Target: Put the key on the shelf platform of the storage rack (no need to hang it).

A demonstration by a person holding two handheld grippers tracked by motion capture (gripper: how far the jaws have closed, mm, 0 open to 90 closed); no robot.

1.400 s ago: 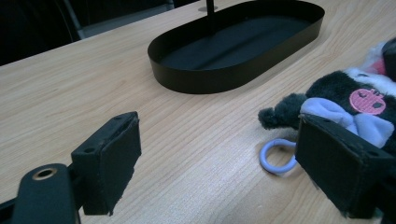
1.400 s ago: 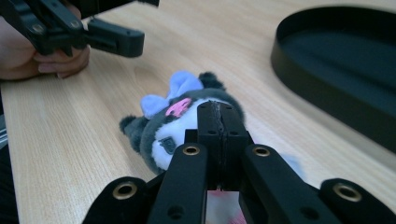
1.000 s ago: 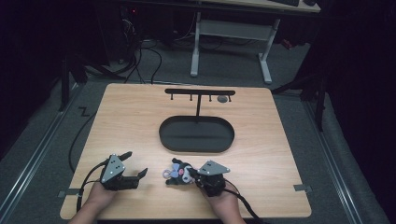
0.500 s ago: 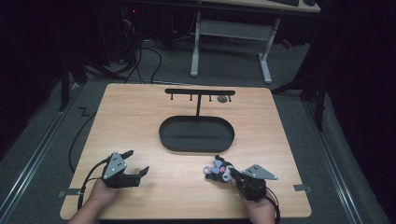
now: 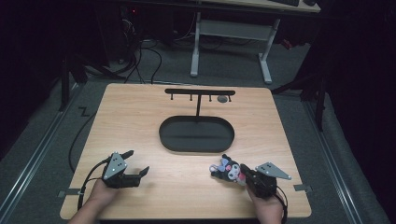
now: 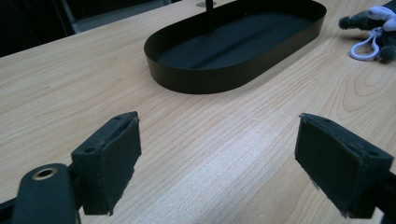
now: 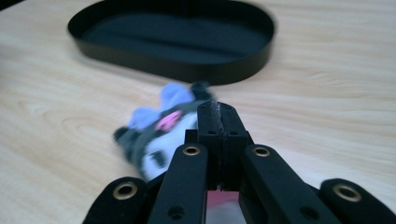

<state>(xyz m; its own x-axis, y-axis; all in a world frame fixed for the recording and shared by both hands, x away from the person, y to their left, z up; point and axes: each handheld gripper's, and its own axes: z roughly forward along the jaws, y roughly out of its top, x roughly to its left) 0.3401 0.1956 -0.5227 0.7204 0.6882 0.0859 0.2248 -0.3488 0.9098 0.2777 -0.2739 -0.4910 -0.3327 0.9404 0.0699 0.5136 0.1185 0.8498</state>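
Black and oval, the tray (image 5: 196,135) lies at the middle of the wooden table (image 5: 140,116), with a hook stand (image 5: 199,93) rising from its far rim. A plush keychain toy (image 5: 227,169) is seen on the wood just near of the tray's right end. The right gripper (image 5: 246,173) is pressed together on the toy's edge. The left gripper (image 5: 135,162), near-left of the tray, is held spread wide over bare wood.

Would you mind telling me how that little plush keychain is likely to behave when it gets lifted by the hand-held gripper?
The plush keychain looks soft and fuzzy, so it will probably squash and flop rather than hold shape. It seems small and stuffed, so likely light. Its pale loop may dangle and swing. The right hand-held gripper looks shut right beside it.
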